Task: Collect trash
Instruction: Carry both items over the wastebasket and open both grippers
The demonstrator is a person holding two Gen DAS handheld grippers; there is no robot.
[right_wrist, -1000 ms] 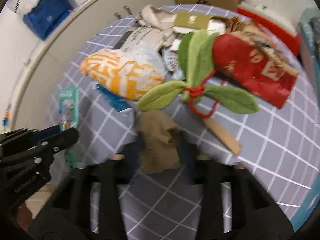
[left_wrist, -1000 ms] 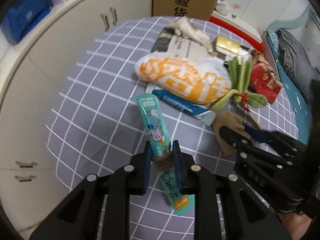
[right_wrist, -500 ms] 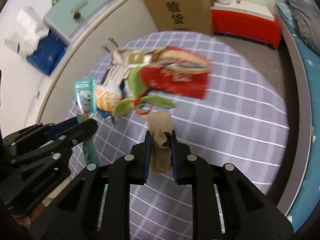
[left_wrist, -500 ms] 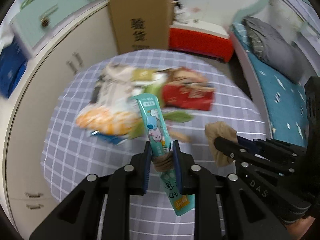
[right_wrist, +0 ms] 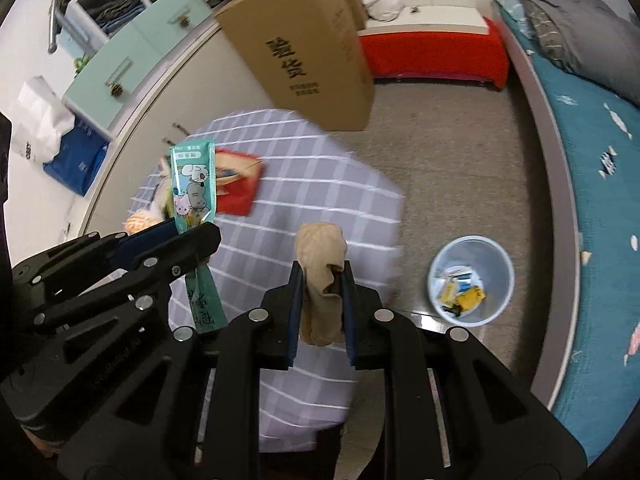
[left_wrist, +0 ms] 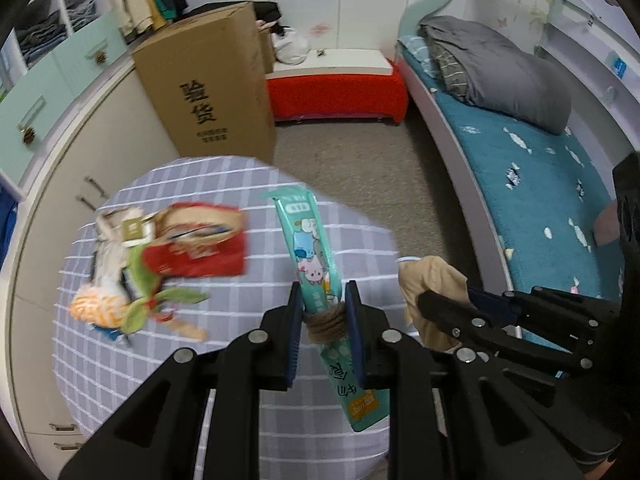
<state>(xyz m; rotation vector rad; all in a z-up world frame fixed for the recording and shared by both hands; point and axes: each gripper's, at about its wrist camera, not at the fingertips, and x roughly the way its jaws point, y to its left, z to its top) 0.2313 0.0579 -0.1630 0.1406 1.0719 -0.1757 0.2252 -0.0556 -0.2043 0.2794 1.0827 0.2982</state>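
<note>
Left gripper clamps teal wrapper | right gripper clamps tan rag | both above table's bin-side edge | risk: your early release misses bin

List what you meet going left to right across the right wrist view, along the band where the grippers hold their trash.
left gripper with the teal wrapper → right gripper clamping the tan paper wad → pale blue trash bin on the floor → blue bed
</note>
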